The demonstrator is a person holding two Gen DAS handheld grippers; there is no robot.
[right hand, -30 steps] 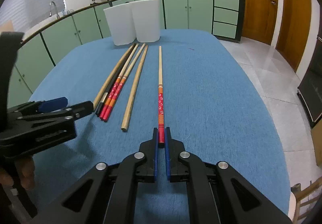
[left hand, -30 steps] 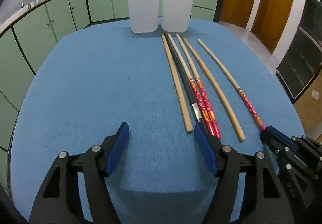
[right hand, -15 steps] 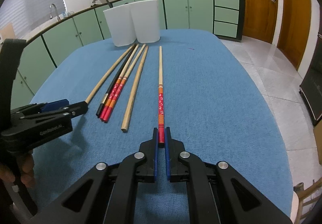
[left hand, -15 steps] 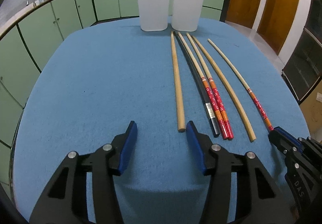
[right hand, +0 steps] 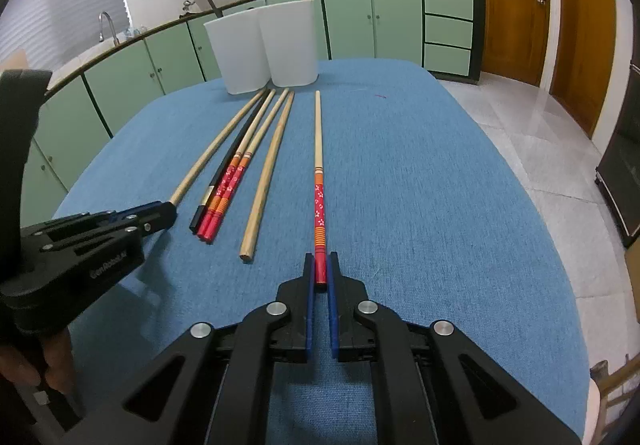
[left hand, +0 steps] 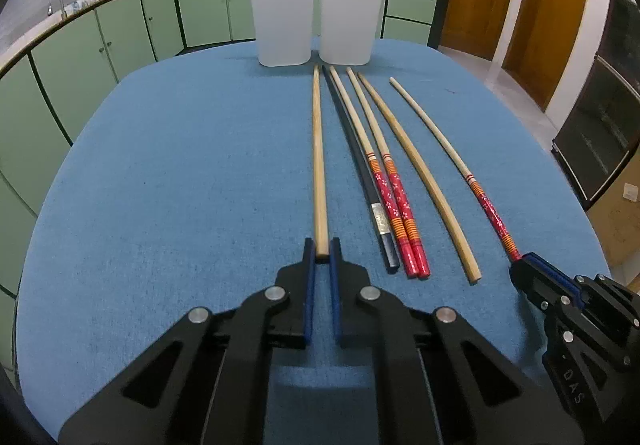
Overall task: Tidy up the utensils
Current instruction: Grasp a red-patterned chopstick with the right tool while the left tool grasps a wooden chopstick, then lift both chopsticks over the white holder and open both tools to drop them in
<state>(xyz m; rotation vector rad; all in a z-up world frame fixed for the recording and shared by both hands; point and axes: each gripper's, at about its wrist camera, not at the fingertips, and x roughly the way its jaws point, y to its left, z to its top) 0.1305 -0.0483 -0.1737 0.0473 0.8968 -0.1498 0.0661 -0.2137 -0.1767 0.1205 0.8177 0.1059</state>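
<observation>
Barely started imo: left gripper [left hand: 322,255] jaws have just clamped onto the near end of the plain stick [left hand: 319,161], right gripper [right hand: 319,272] jaws pinch the red one [right hand: 319,201], four more lie between them, bins [left hand: 316,21] far ahead hold two.

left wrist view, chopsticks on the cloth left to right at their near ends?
plain wooden chopstick in the left gripper → black chopstick → two red-handled chopsticks → second plain wooden chopstick → lone red-handled chopstick in the right gripper
</observation>
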